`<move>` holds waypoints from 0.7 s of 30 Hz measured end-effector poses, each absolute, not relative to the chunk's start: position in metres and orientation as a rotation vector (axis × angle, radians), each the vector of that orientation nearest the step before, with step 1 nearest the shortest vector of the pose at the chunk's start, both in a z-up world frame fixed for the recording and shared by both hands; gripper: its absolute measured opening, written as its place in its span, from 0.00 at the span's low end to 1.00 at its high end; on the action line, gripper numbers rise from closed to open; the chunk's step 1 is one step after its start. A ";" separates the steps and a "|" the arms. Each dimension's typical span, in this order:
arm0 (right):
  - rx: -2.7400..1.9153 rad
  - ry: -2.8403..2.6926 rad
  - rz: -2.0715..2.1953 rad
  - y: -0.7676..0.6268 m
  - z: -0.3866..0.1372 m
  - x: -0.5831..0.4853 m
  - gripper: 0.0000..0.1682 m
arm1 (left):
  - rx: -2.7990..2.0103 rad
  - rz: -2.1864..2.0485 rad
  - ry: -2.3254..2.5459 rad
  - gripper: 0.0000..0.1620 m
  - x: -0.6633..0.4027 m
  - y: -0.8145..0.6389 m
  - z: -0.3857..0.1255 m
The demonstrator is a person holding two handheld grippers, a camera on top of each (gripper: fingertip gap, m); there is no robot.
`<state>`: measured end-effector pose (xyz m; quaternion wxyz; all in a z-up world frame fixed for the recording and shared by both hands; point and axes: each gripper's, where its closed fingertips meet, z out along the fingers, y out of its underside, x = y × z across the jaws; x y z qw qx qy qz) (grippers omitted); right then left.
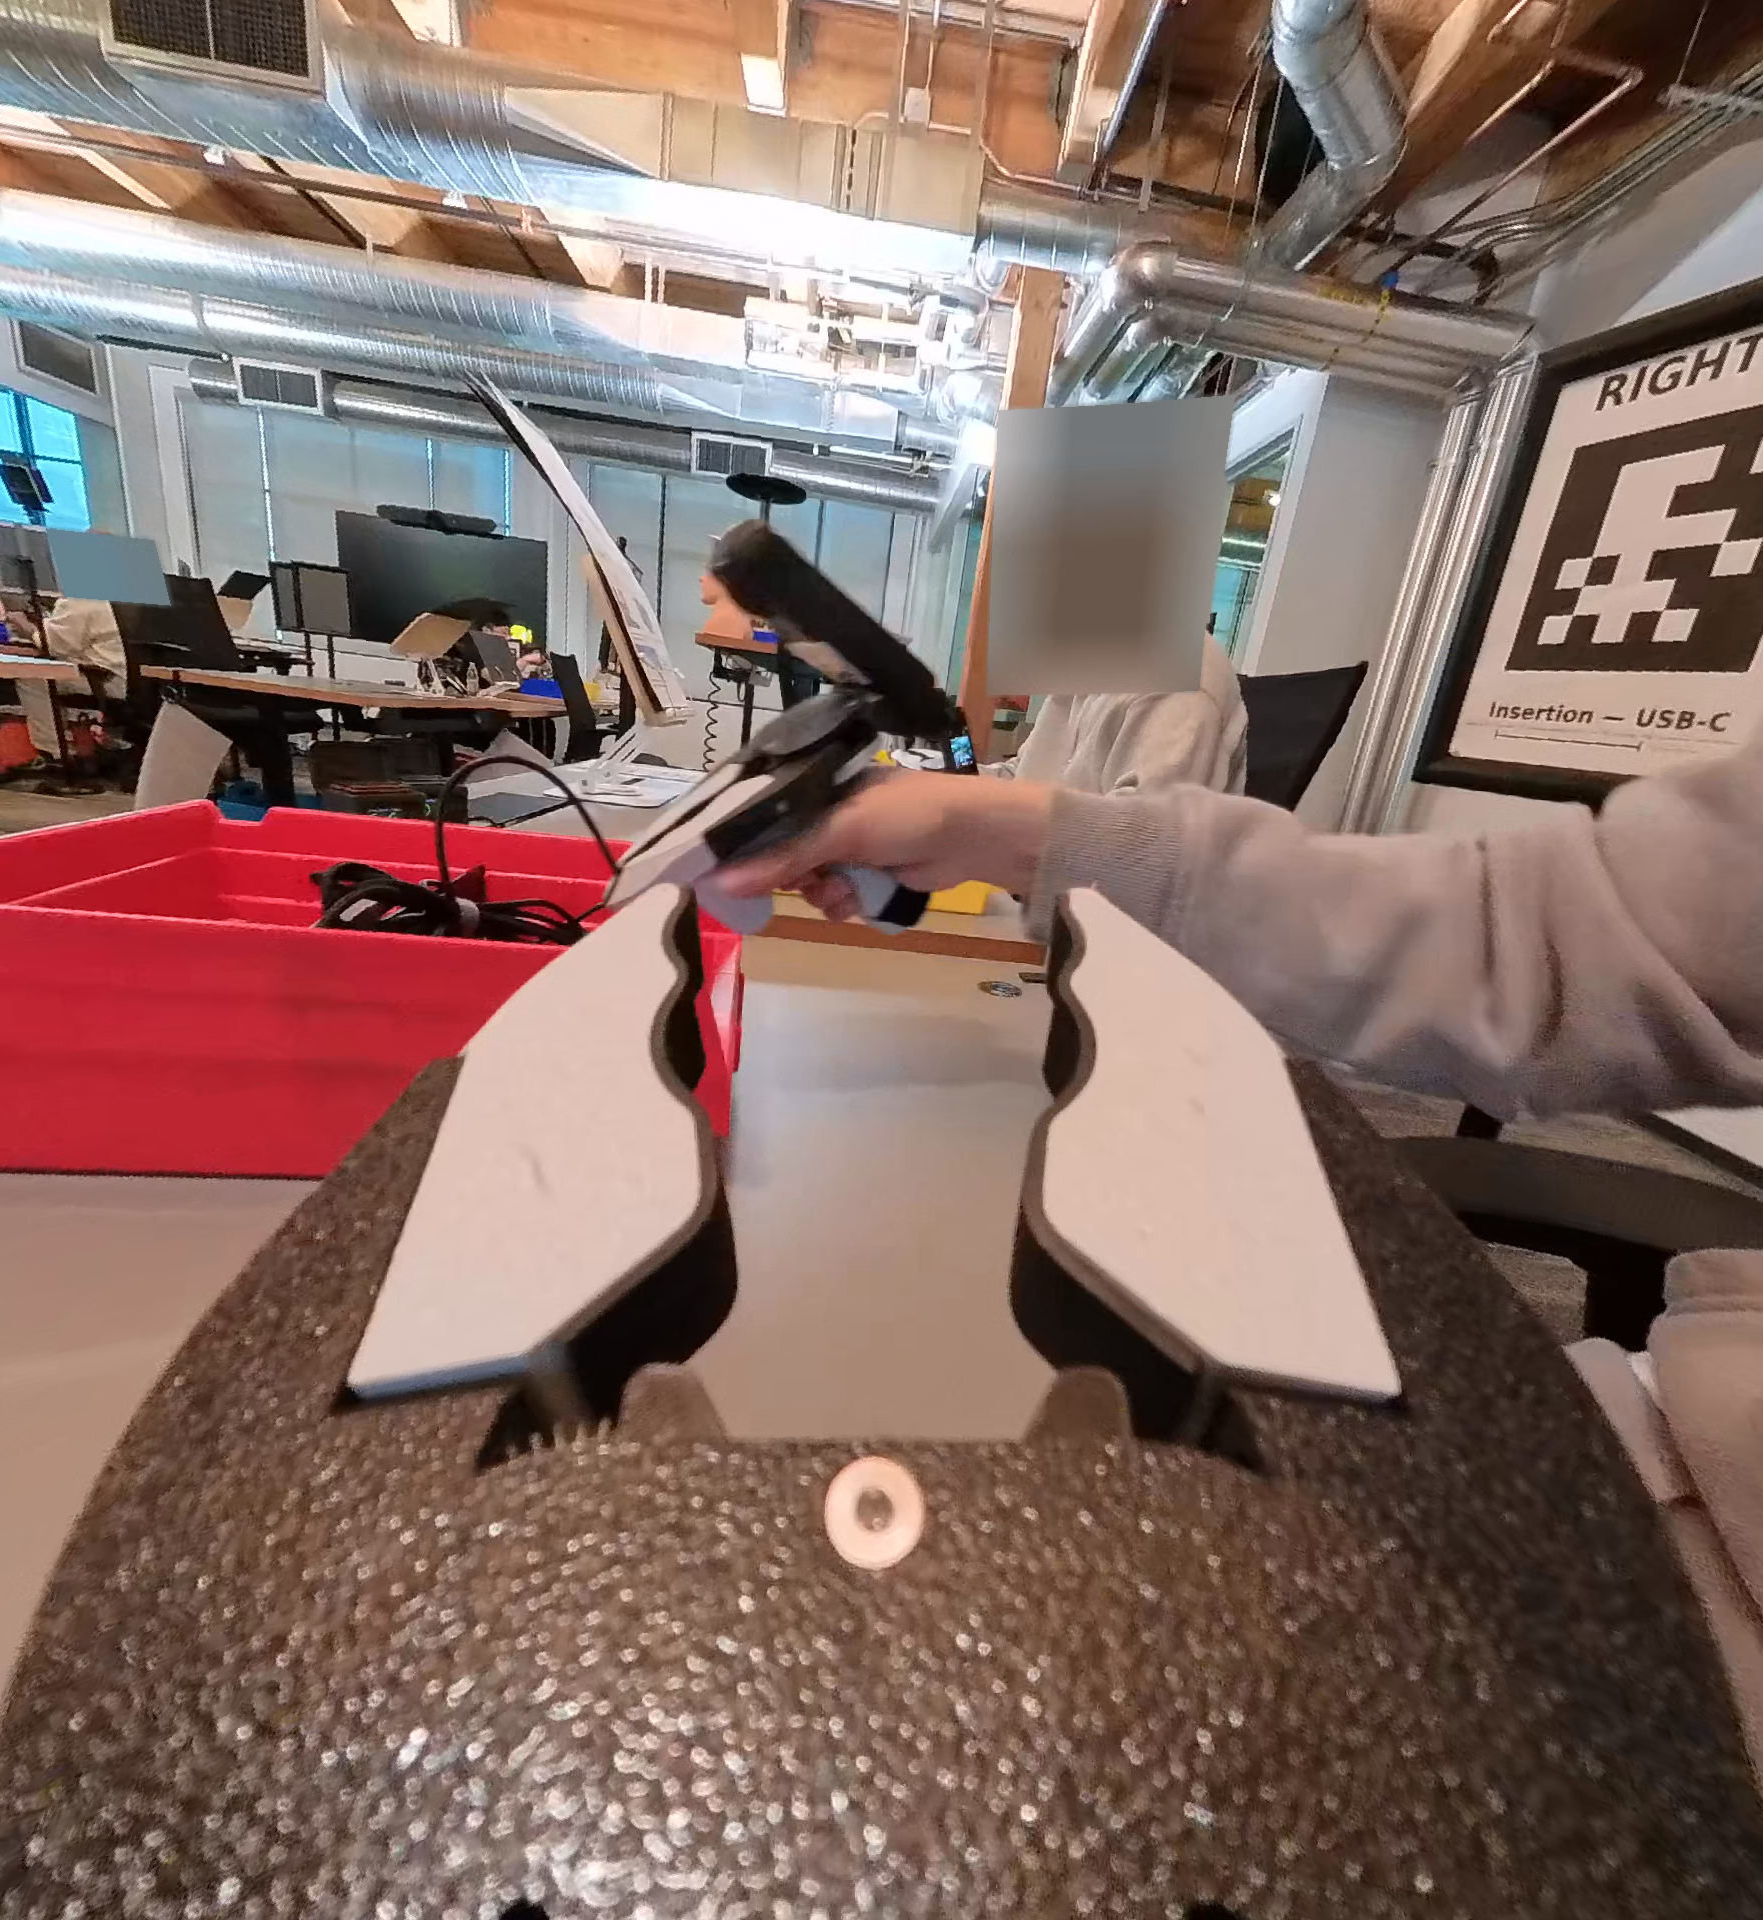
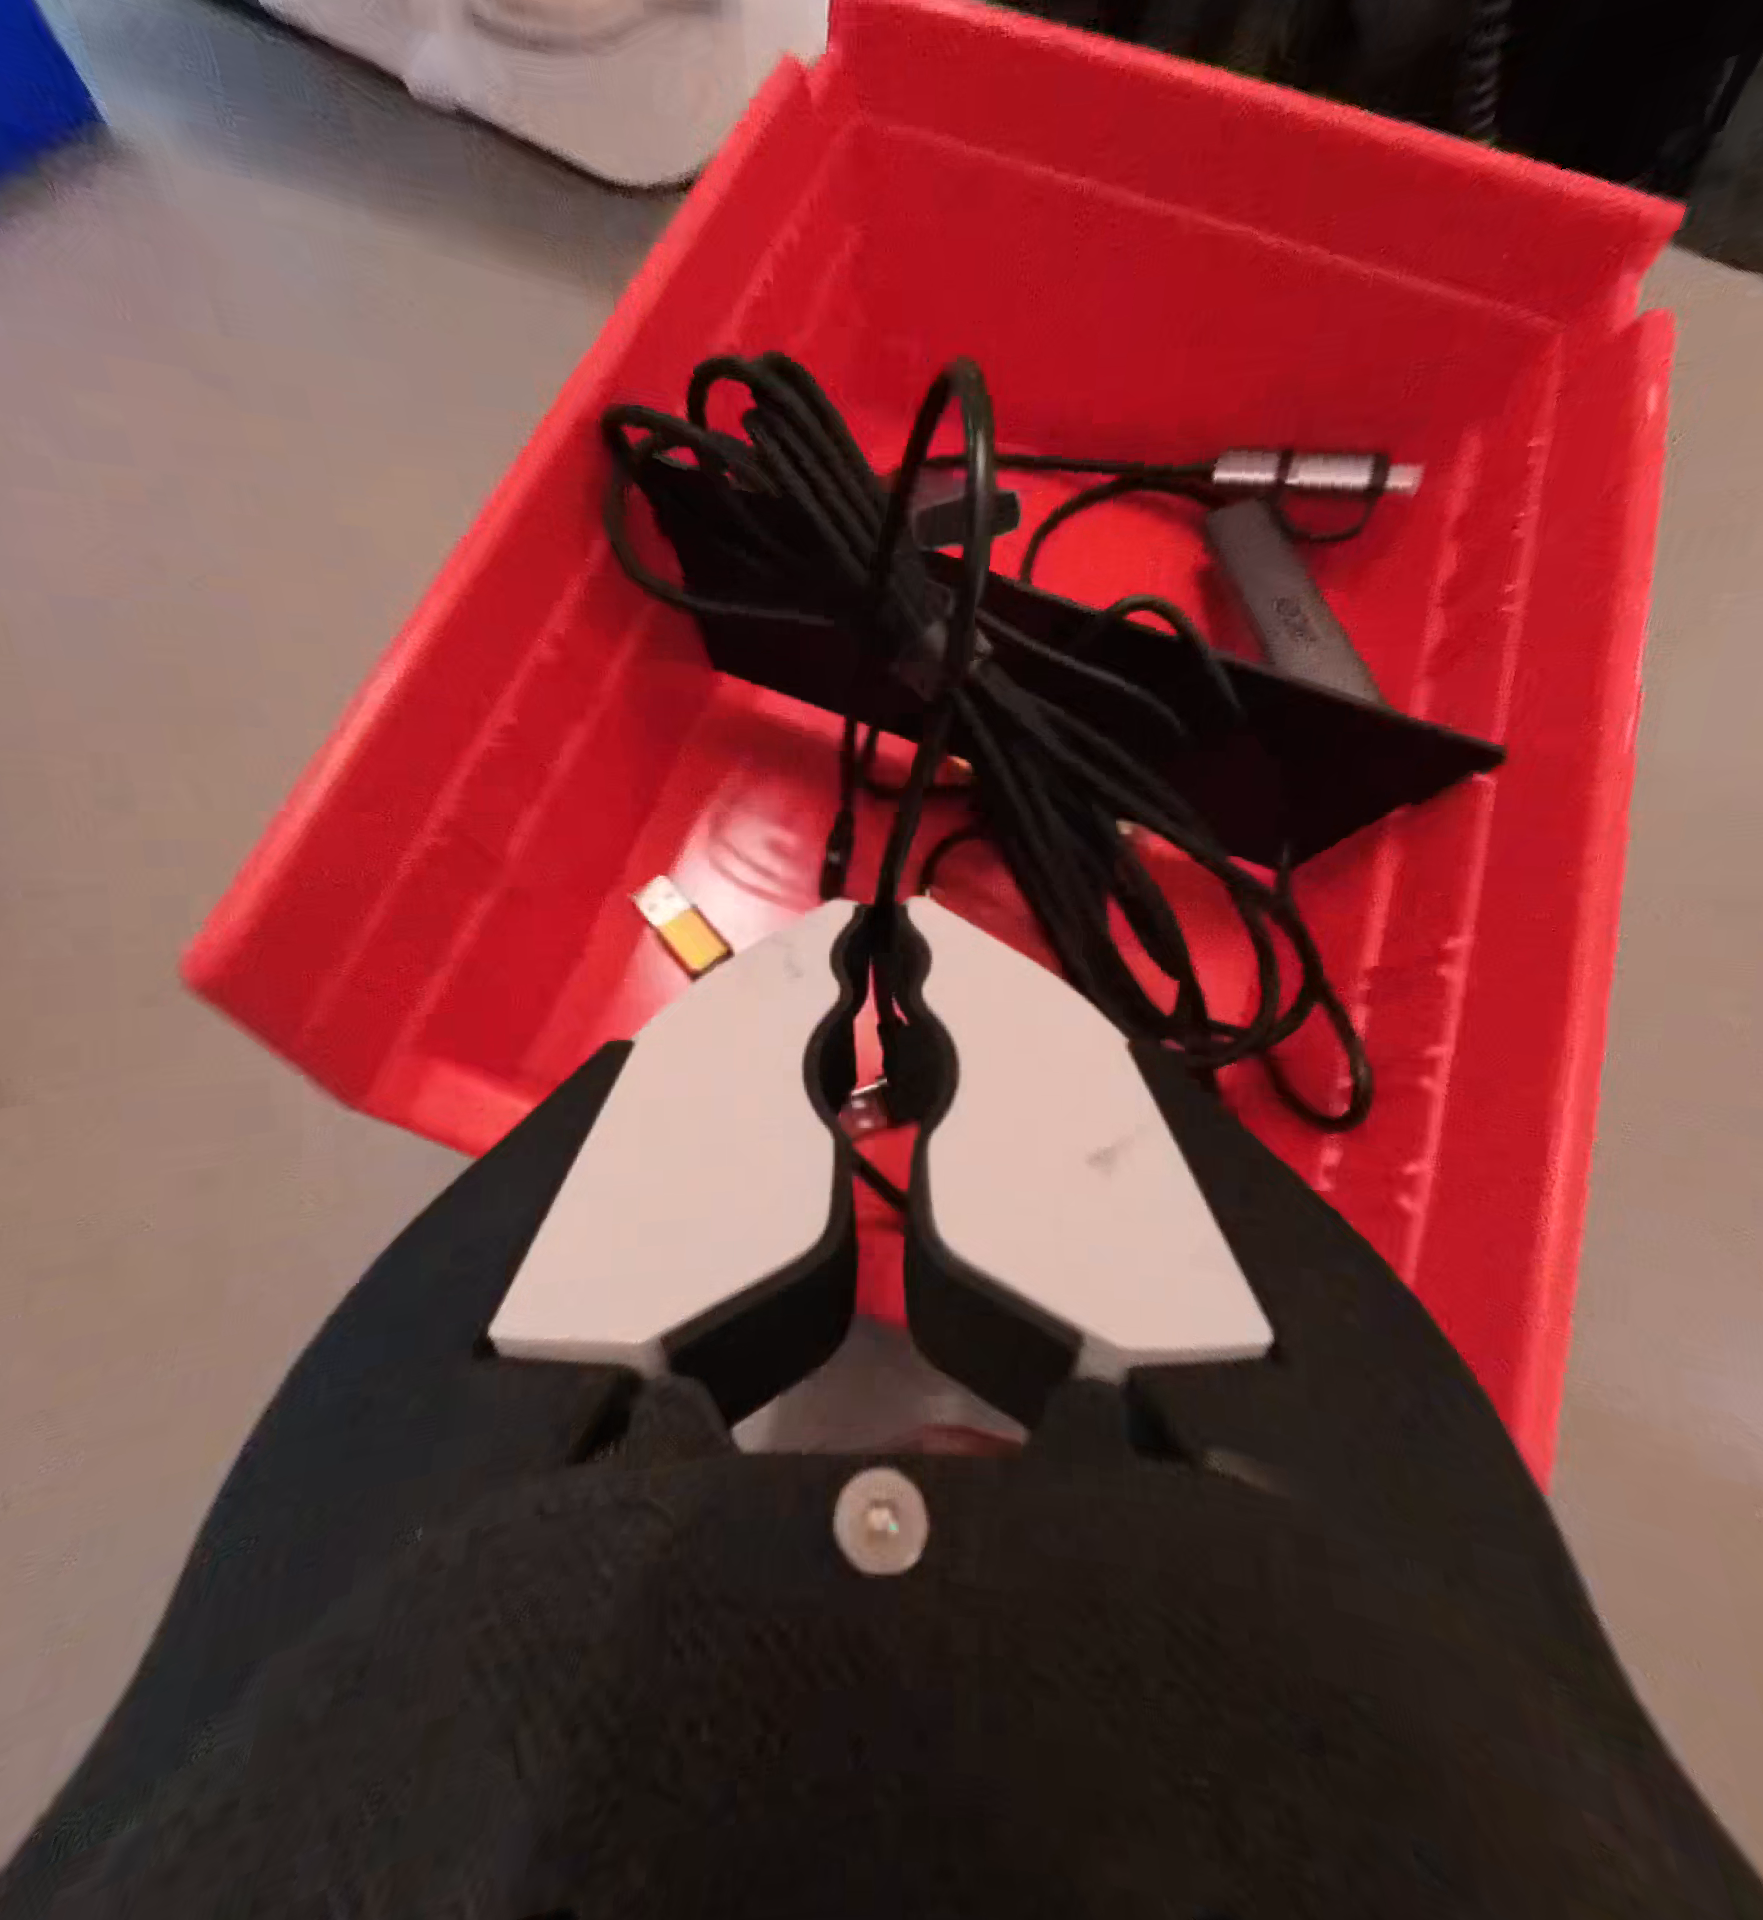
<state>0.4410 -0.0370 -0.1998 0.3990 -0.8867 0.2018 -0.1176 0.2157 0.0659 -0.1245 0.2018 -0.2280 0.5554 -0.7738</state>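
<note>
**Black cable pinched in right tongs over red bin; left tongs empty**

Black cable (image 2: pixel 944 582): one strand caught between the tips of the right tongs (image 2: pixel 882 920), rising from there in a tall loop and falling back into the bundle. Metal plug end (image 2: pixel 872 1112) visible in the round gap behind the tips. Rest of the cable bundle (image 2: pixel 804 509) loosely coiled, lying in the red bin (image 2: pixel 503 748) across a flat black plate (image 2: pixel 1303 748). Also in the bin: grey adapter stick (image 2: pixel 1292 613) with silver connector (image 2: pixel 1313 473) at the far side, small yellow-and-white plug (image 2: pixel 685 930) on the bin floor just beside the tips.

Progress, judged from the layout only: strand gripped and lifted slightly, bulk of the bundle not out of the bin, nothing plugged in anywhere visible.

Right tongs: nearly closed, clamped on the cable strand, pitched downward into the near end of the bin. Seen from the left wrist view as well, right tongs (image 1: pixel 638 883) held by a hand (image 1: pixel 918 842) in a pale sleeve, reaching across from the right, tips at the bin rim.

Left tongs (image 1: pixel 872 935): spread wide, nothing between them, held roughly level above the tabletop (image 1: pixel 56 1330), close beside the bin's near corner (image 1: pixel 316 1039), pointing toward the right tongs. Framed marker board (image 1: pixel 1677 551) standing off to the right.
</note>
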 end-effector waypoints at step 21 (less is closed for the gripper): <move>-1.766 0.861 -0.823 -0.223 -0.161 0.410 0.62 | -0.977 -1.120 1.318 0.45 0.258 0.177 -0.116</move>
